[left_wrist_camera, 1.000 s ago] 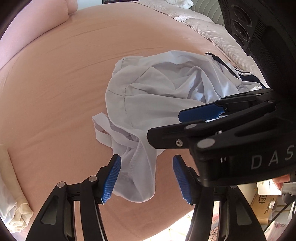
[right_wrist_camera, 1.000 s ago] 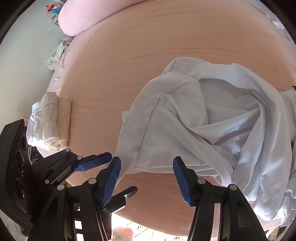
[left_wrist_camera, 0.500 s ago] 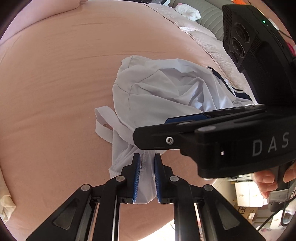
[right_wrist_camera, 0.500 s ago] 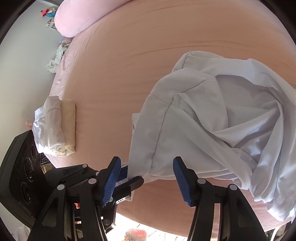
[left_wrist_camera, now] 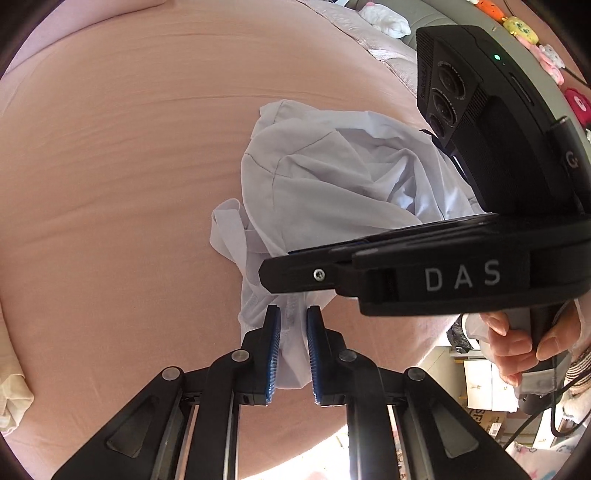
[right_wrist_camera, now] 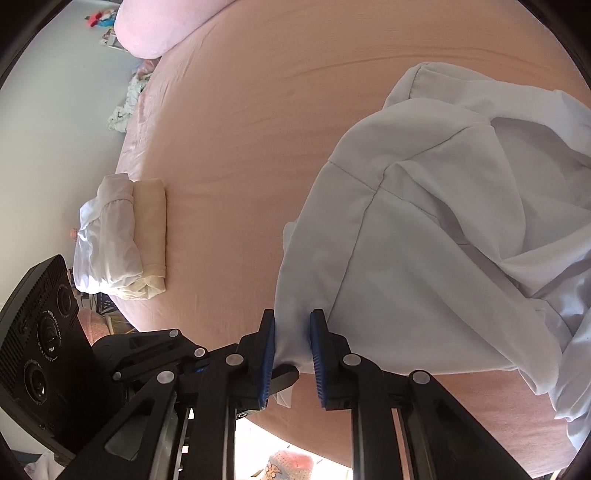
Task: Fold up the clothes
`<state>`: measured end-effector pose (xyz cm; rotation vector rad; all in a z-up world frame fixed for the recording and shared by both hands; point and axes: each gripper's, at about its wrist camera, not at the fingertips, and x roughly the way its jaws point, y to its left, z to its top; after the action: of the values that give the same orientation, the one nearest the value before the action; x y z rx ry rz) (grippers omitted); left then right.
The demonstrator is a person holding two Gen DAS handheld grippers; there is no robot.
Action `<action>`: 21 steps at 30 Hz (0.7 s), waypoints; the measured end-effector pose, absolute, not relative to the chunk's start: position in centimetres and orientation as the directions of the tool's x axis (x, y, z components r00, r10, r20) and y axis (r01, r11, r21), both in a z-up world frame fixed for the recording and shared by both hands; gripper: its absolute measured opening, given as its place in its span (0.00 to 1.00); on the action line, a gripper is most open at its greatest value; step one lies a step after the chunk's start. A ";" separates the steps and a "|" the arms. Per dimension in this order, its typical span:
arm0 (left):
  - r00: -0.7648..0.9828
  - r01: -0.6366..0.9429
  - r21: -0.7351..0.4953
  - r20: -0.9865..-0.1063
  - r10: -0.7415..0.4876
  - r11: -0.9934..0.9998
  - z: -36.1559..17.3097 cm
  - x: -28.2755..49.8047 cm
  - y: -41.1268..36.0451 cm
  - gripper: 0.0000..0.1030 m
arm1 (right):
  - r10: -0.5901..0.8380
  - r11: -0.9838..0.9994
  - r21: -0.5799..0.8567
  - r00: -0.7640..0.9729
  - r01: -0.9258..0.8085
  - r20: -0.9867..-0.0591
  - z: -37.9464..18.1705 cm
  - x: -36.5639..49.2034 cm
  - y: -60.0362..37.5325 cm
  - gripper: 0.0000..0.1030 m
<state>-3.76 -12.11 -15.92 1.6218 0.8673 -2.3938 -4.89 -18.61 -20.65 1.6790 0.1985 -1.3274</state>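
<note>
A pale white garment (left_wrist_camera: 332, 192) lies crumpled on the pink bed sheet (left_wrist_camera: 122, 166). My left gripper (left_wrist_camera: 293, 325) is shut on the garment's near hem, with cloth bunched between its blue pads. In the right wrist view the same garment (right_wrist_camera: 424, 240) spreads to the right. My right gripper (right_wrist_camera: 293, 328) is closing its jaws on a fold at the garment's near left corner, and the pads press on the cloth. The two grippers sit close together at the bed's near edge. The right gripper's black body (left_wrist_camera: 443, 273) crosses the left wrist view, held by a person's hand (left_wrist_camera: 517, 343).
A stack of folded white and cream clothes (right_wrist_camera: 122, 236) sits at the bed's left edge. A pink pillow (right_wrist_camera: 162, 26) lies at the far end. Cardboard boxes (left_wrist_camera: 480, 387) stand on the floor past the near edge. Bare sheet stretches left of the garment.
Both grippers went from wide open to shut on the garment's near edge, the left one first and the right one just now. Both moved closer to the cloth.
</note>
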 end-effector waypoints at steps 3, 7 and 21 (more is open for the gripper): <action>-0.407 0.423 -0.406 -0.884 0.231 -0.810 -15.6 -3.6 -12.3 0.14 | -0.431 -0.532 0.586 0.401 0.611 -0.809 -20.4 -5.3 -19.3 0.16; -0.389 0.449 -0.365 -0.902 0.189 -0.816 -15.7 -3.5 -12.2 0.48 | -0.453 -0.519 0.600 0.399 0.609 -0.797 -19.7 -5.6 -20.3 0.16; -0.330 0.294 -0.121 -0.944 0.018 -0.948 -17.4 -4.9 -7.8 0.22 | -0.446 -0.540 0.528 0.310 0.655 -0.840 -18.0 -6.6 -19.6 0.16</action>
<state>-4.87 -7.77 -17.35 1.7062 0.4055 -2.3969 -6.57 -19.63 -18.02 1.6071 0.1945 -1.4247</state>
